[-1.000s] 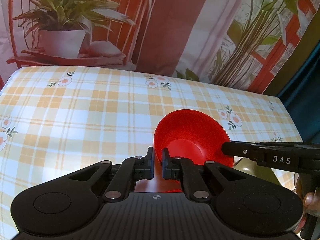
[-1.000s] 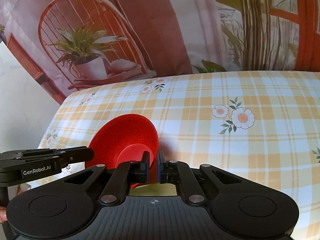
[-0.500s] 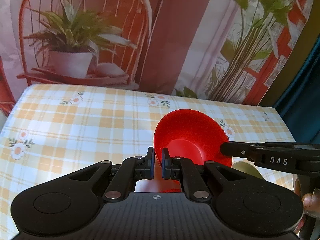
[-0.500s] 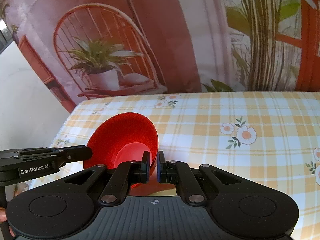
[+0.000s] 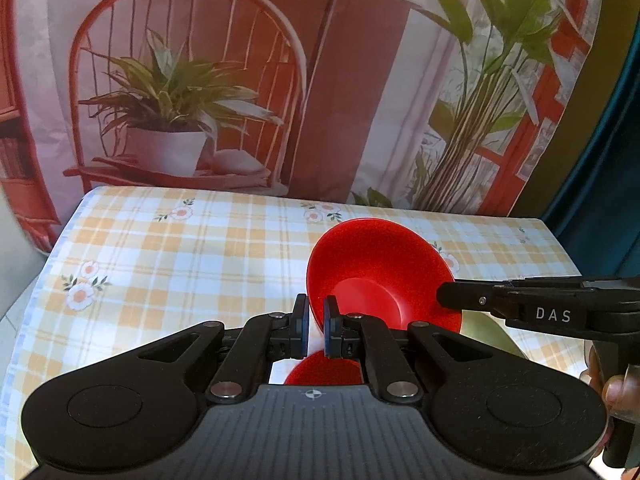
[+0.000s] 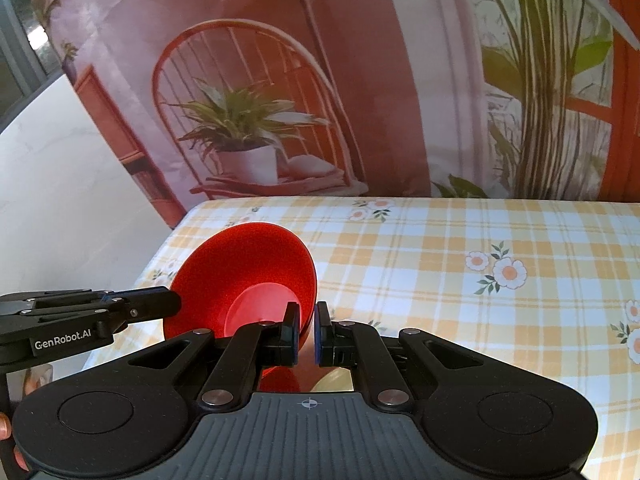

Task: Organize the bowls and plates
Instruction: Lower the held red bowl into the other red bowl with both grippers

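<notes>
A red bowl hangs tilted above the checked tablecloth, held by two opposite sides of its rim. My left gripper is shut on the near left rim. In the left wrist view the right gripper comes in from the right and pinches the other side. In the right wrist view the same red bowl is clamped in my right gripper, with the left gripper on its far edge. Below the fingers lie another red dish and a pale green dish, both mostly hidden.
The table wears a yellow checked cloth with flowers and ends at a printed backdrop of a chair and a potted plant. A white floor lies past its left edge. A person's fingers show at the right.
Both grippers have risen together with the red bowl. The table looks farther away and more of the backdrop shows. Both grips on the rim are unchanged.
</notes>
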Motion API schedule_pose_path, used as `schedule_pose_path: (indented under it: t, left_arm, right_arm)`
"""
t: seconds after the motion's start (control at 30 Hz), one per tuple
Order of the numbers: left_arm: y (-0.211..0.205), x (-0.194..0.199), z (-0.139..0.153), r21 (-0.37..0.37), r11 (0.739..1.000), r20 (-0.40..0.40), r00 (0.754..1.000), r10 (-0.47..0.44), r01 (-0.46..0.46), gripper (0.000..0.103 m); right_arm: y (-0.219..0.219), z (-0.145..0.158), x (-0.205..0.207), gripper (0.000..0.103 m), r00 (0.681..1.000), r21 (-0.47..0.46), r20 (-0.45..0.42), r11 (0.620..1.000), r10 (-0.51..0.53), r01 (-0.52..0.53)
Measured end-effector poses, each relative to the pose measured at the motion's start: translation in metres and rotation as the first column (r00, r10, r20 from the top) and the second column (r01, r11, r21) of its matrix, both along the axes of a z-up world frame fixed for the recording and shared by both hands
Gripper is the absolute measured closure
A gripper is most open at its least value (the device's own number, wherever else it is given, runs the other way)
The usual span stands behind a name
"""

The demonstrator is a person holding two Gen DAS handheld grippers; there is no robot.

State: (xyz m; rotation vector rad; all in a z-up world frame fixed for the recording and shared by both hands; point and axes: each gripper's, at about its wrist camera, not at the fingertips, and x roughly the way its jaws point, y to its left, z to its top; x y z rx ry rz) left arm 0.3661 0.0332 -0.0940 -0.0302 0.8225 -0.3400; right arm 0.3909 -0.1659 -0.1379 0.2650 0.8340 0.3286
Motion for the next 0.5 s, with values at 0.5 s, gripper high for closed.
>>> schedule_pose_path:
  t: [0.5]
  left_arm:
    - [0.014,-0.036,-0.006,-0.001,1.0,-0.018,1.0,0.003,-0.003,0.095]
  right_arm:
    - [0.01,-0.003,-0.037,0.096,0.999,-0.006,-0.009,0.999,0.035,-0.035]
